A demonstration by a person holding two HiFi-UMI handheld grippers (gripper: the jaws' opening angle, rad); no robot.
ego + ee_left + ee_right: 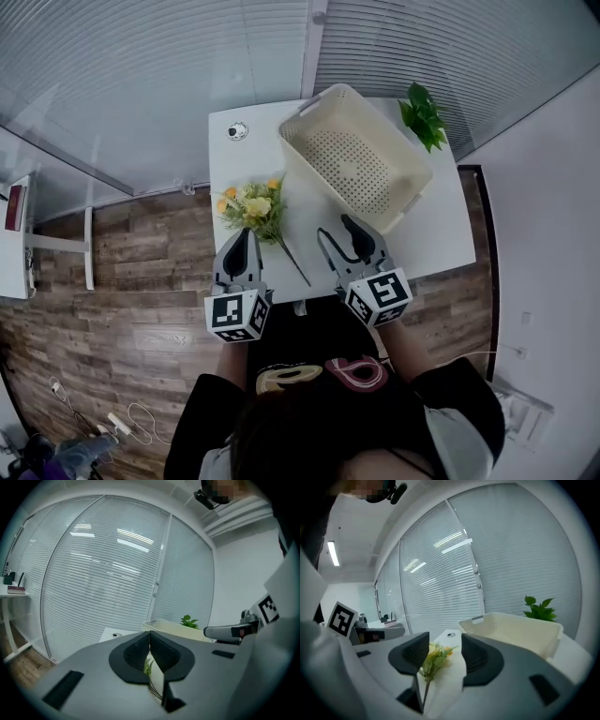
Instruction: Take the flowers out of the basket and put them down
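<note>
Looking down, I see the flowers (pixel 253 210), yellow and orange blooms on a thin stem, lying on the table (pixel 439 246) beside the empty basket (pixel 356 165). My left gripper (pixel 241 238) is closed and my right gripper (pixel 336 229) is parted, gripping nothing.

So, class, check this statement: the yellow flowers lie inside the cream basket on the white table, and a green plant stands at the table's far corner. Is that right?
Not quite. The yellow flowers are not inside the cream basket, which is empty. They lie on the white table beside it, as the head view shows. The green plant does stand at the table's far corner.
</note>
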